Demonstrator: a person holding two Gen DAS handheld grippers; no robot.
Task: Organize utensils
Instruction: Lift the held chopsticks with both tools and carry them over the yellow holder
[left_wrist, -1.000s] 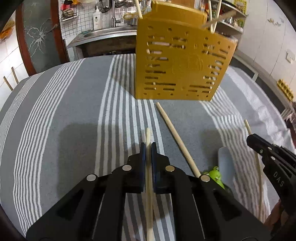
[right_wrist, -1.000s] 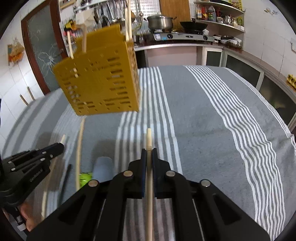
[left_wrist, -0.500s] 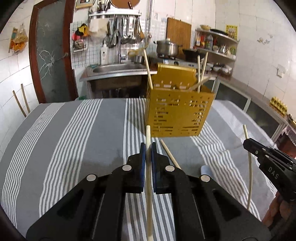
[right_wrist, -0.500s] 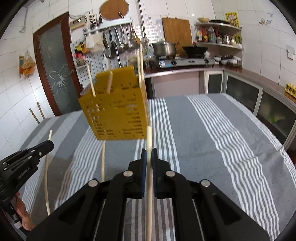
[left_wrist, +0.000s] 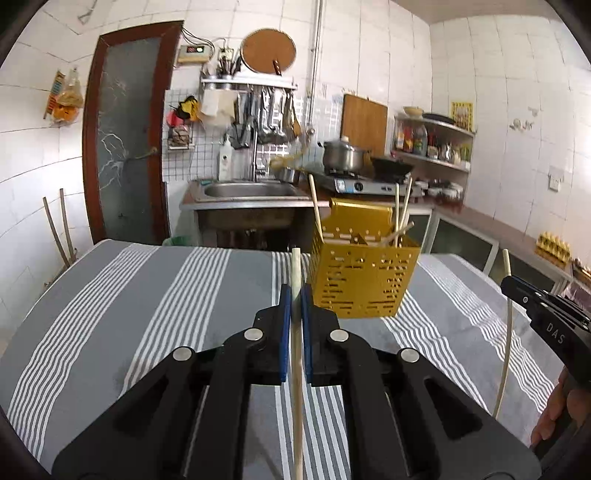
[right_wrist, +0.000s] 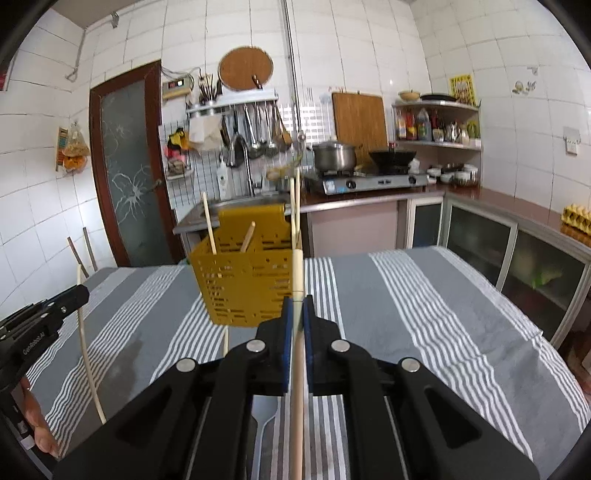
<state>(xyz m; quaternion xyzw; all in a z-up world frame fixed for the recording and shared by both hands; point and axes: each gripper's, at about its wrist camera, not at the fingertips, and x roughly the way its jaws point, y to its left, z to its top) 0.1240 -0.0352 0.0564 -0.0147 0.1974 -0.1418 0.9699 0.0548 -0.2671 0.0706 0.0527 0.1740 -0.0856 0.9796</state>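
A yellow slotted utensil holder (left_wrist: 364, 280) stands on the striped table with several chopsticks leaning in it; it also shows in the right wrist view (right_wrist: 245, 284). My left gripper (left_wrist: 294, 291) is shut on a pale wooden chopstick (left_wrist: 296, 369), raised above the table, near side of the holder. My right gripper (right_wrist: 297, 302) is shut on another chopstick (right_wrist: 297, 387), also raised in front of the holder. Each gripper shows in the other's view, the right gripper (left_wrist: 508, 282) and the left gripper (right_wrist: 81, 293), each with its chopstick hanging down.
A grey striped tablecloth (left_wrist: 166, 302) covers the table. A grey spoon (right_wrist: 264, 417) lies on it under my right gripper, beside a loose chopstick (right_wrist: 225, 341). A sink (left_wrist: 247, 192), stove and counter stand behind the table.
Both grippers have lifted and tilted up with their chopsticks, so the holder now sits lower and farther away and the kitchen wall fills the views. The green item has left the views.
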